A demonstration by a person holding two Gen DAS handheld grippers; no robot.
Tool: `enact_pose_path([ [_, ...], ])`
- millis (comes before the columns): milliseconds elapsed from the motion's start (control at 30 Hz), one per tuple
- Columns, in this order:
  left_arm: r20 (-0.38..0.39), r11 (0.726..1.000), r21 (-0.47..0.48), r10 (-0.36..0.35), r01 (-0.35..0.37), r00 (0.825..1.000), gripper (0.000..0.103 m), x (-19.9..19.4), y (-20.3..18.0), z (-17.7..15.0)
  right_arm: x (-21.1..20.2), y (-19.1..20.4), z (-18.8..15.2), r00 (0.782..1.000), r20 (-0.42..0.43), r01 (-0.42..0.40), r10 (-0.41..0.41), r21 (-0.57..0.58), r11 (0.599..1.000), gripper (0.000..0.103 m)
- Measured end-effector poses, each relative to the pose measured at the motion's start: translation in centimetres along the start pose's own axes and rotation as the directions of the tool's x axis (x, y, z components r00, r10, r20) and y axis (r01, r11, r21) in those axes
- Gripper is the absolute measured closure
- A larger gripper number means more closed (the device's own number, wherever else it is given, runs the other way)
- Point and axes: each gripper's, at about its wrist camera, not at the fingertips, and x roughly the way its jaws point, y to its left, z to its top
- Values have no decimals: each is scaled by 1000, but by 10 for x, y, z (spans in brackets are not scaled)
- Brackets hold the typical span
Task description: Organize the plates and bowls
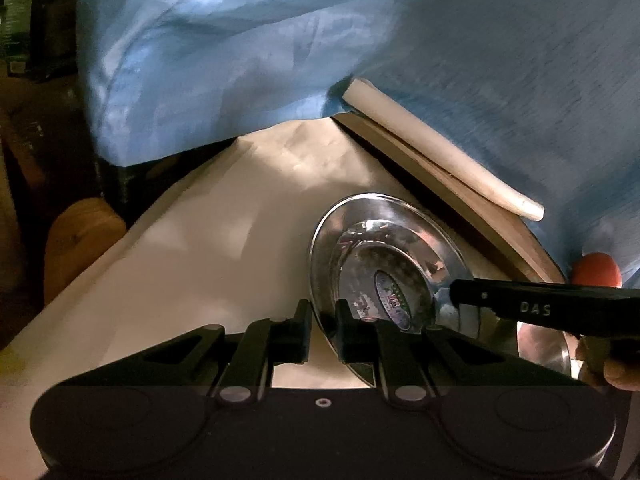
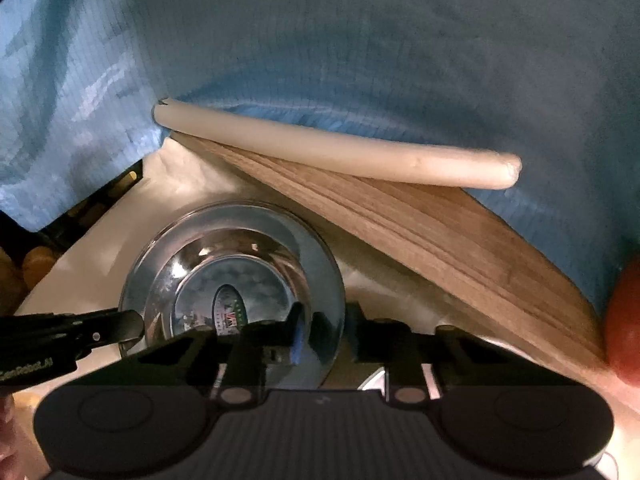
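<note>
Pick-up step: left gripper (image 1: 322,328) and right gripper (image 2: 324,330) each pinch opposite rims of the steel plate (image 2: 236,276), lower centre of frame; next likely a level, matched lift.

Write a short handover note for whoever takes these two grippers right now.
Left gripper: fingers shut on the near-left rim of the steel plate.
Right gripper: fingers shut on the opposite rim of the same plate.
The plate lies on the white paper sheet, a sticker in its centre. Behind it lie a wooden board and a white tube, against blue cloth. A red round object sits at the right edge.
Done: both grips taken on the plate.
Left: lift it and put it with the other dishes; none are in view, so find the stack first.
</note>
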Motion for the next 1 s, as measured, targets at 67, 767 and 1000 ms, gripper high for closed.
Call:
enact_pose_path([
  [67, -1, 1000, -2, 5, -5, 1000, 91, -4, 3, -1, -3, 2, -3, 1000, 2, -14, 14, -1, 1000, 84],
  [767, 50, 998, 60, -30, 27, 998, 91, -63, -6, -11, -92, 13, -64, 991, 122, -69, 64, 42, 997, 86],
  [1000, 13, 976, 185, -116, 111, 993, 91, -71, -37, -20, -122, -5, -107, 989, 141, -76, 55, 151, 986, 85],
])
